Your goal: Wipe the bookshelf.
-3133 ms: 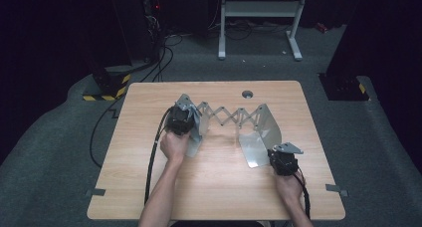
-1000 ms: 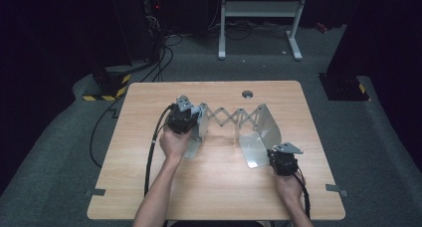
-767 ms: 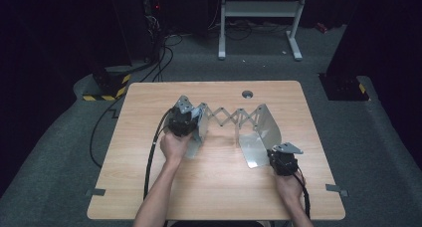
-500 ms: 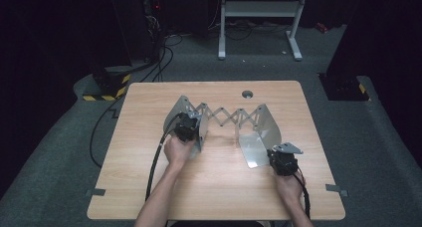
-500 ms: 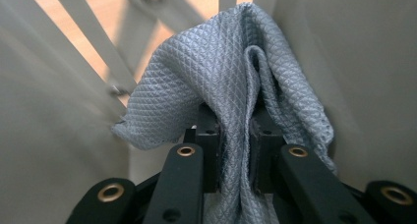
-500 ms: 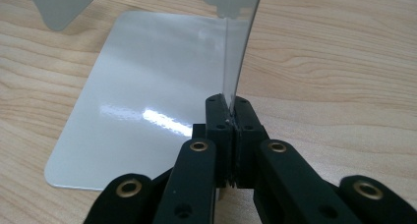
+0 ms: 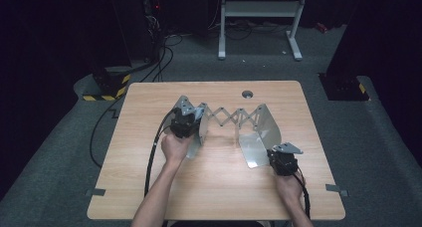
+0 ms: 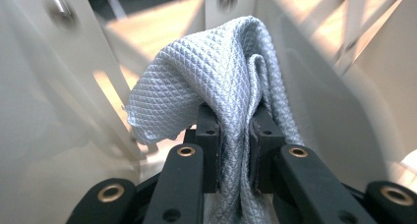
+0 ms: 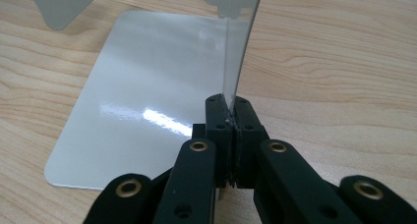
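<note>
I am wiping the expandable metal rack (image 7: pixel 234 125) that stands in the middle of the counter (image 7: pixel 149 187), a little toward the far edge. My left tool (image 8: pixel 235 150) is closed on a grey waffle cloth (image 8: pixel 221 71), which bulges out above the jaws and lies between two pale plates of the rack at its left end. My right tool (image 9: pixel 229 135) is clamped on the thin edge of the upright right plate (image 9: pixel 241 47), just above the flat shiny plate (image 9: pixel 147 101) that rests on the wood.

To do this step well, I think the right tool must keep the rack firmly in place, because the scissor links (image 7: pixel 231 118) in the middle can fold or stretch when one end is pushed. With the left tool I would press the cloth flat on the plate surface and move in slow, even strokes along it, not across the links. The cloth is held by a narrow fold, so I judge that a hard sideways drag could pull it out
</note>
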`<state>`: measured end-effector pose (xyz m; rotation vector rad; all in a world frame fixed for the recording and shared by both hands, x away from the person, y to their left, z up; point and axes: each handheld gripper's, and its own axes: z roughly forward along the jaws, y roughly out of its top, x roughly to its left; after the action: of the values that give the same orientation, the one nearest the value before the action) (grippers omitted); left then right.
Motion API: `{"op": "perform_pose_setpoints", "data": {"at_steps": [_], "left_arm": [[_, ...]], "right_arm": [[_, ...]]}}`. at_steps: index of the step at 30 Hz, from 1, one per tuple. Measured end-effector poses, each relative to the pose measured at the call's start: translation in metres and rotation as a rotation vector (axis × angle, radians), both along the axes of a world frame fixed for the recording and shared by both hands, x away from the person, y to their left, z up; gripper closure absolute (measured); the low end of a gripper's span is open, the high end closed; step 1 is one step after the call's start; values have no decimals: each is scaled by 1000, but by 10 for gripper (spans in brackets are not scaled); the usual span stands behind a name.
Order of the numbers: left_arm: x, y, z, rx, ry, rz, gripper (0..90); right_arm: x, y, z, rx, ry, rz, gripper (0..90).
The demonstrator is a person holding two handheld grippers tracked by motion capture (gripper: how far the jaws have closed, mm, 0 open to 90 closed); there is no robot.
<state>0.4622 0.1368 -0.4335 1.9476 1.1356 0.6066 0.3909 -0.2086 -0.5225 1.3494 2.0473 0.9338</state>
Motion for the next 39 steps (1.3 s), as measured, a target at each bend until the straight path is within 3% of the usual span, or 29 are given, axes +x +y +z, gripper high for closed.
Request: {"op": "perform_pose_setpoints", "data": {"at_steps": [5,10,17,31,39], "left_arm": [[-1,1,20,-25,-46,-15,783],[2,1,25,-33,-50,-27,782],[6,-1,19,-39,-55,-32,783],[9,-2,2,-27,-9,-44,785],[11,-3,-16,-18,37,-42,786]], "right_arm": [[0,0,0,0,1,1,887],[0,0,0,1,1,1,887],[0,0,0,0,1,3,886],[0,0,0,-2,1,4,884],[0,1,0,-2,2,5,883]]}}
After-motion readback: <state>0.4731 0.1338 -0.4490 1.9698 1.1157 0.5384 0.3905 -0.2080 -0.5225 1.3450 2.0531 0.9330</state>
